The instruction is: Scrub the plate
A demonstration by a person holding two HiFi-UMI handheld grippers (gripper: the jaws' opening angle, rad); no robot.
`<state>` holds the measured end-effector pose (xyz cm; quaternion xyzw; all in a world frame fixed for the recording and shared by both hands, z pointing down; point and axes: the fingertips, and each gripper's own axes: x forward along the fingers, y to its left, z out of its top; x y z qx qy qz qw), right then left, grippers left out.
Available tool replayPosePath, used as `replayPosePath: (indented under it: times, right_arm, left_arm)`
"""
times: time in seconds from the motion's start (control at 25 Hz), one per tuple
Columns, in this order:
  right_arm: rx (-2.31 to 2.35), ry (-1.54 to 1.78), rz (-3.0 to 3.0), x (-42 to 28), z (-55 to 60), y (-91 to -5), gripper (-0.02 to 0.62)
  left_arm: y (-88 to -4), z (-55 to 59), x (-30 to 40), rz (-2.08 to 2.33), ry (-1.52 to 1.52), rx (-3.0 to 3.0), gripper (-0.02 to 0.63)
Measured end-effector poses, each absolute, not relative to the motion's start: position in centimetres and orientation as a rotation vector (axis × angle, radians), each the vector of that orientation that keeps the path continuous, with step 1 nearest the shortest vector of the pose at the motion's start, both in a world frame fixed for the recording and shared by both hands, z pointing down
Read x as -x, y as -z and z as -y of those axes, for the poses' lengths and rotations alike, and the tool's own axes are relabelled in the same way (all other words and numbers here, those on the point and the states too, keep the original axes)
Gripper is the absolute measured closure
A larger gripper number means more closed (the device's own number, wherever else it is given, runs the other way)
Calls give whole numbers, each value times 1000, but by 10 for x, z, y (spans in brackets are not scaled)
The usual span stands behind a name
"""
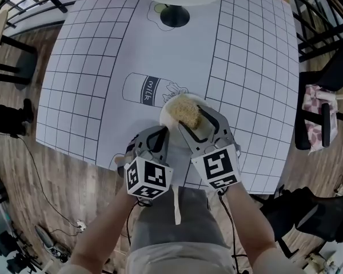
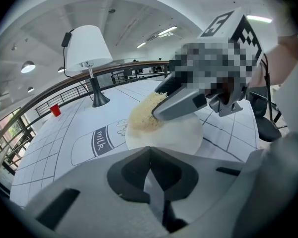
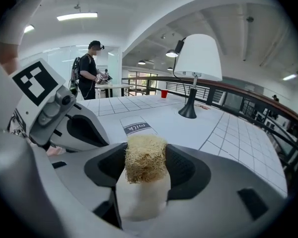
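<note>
Plate (image 2: 179, 137): lying flat on white gridded table (image 1: 103, 67) beside printed milk carton (image 1: 148, 90), in bright hall with lamp (image 3: 197, 58) and railing (image 3: 248, 95). Showing white, round, partly under straw-coloured scrub pad (image 3: 145, 155). Right gripper (image 3: 146, 165): clamping pad. Left gripper (image 2: 149, 157): jaws nearly touching, sitting just beside near rim.

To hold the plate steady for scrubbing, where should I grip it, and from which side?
Grip the plate by its thin near rim, from the person's left, where the left gripper has its jaws shut on it. That edge is free; the scrubber in the right gripper sits on the middle.
</note>
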<state>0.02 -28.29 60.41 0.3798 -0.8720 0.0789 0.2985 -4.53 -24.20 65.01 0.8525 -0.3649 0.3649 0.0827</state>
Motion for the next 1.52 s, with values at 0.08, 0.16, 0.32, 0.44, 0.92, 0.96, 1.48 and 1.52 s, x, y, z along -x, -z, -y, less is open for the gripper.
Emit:
replayPosePath:
  times: [0.08,0.16,0.32,0.44,0.92,0.96,1.48,1.52]
  right_arm:
    - [-1066,-182,2261,-19,290,-605,350]
    - [-1135,-148,2211,-39,297,-604,350]
    - [-1213,-118,2181,-59,304,-597,351]
    - [-1174,-100,2266,-42,299,-576,351]
    - [-790,-131,2324,31,252,-599,351]
    - [-777,-137,2322,31,251,-602,353]
    - [-996,-127,2145,-64,263,-616,359]
    - [-1048,-129,2126,-74,267,-615,360]
  left_arm:
    - [-648,243,45,1093,-1077,-2548,592]
    - [-646,243,44,1092,-1078,-2549,592]
    - [-642,246,39,1092,-1029,-2554,592]
    - [-638,246,34,1089,-998,-2575,592]
    - [-650,228,37,992,-1096,-2520,592]
    - [-653,226,37,983,-1101,-2517,592]
    - [-647,233,40,1003,-951,-2466,592]
    - [-647,233,40,1005,-955,-2468,592]
